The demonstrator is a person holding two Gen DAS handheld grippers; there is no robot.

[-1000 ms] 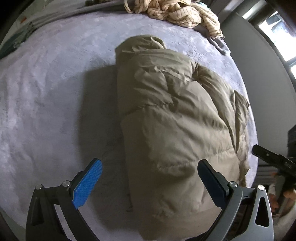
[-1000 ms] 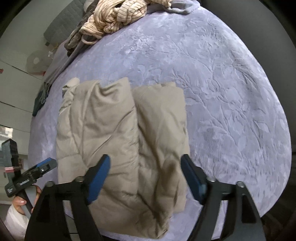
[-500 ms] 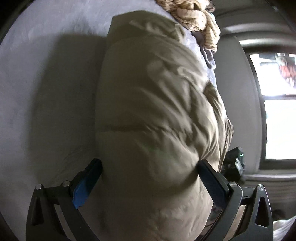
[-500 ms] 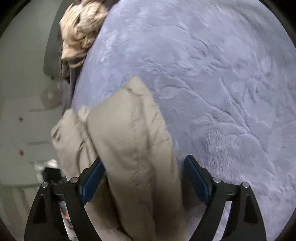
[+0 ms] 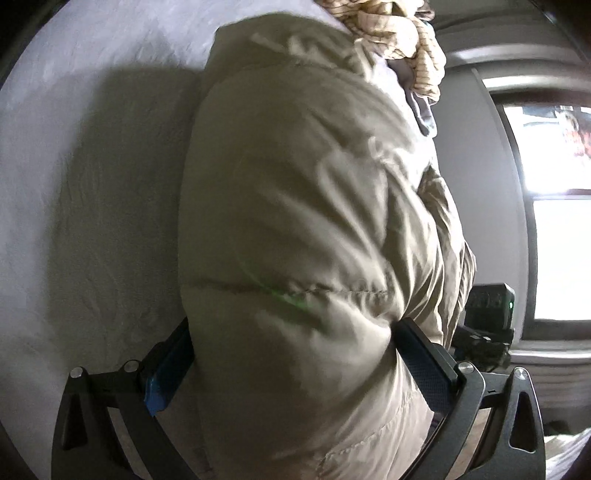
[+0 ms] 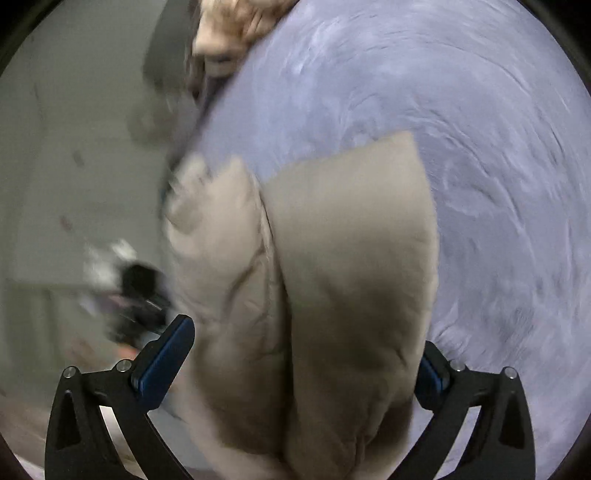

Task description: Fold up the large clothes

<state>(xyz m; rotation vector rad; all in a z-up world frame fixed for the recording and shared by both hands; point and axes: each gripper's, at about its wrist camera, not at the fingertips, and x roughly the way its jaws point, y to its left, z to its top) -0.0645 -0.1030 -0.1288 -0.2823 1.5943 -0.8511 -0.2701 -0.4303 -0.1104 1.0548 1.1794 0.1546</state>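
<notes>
A folded tan puffer jacket [image 5: 303,229] lies on the lavender bedspread [image 5: 92,184]. My left gripper [image 5: 295,350] stands wide open with the jacket's near end bulging between its blue-padded fingers [image 5: 170,365], which sit at its sides. In the right wrist view the jacket [image 6: 332,277] also fills the gap of my right gripper [image 6: 303,365]. That gripper is open too, its left finger [image 6: 166,358] bare beside the fabric and its right finger partly hidden behind it. The right view is blurred.
A pile of cream striped clothes [image 5: 399,33] lies at the far end of the bedspread [image 6: 443,110]. It also shows in the right view [image 6: 229,33]. A window [image 5: 554,221] and grey wall stand to the right. The other gripper [image 5: 487,314] shows beyond the jacket.
Both grippers have dropped low and pushed forward onto the jacket's near end. The jacket now sits between both pairs of fingers. The jaws stay as wide as before.
</notes>
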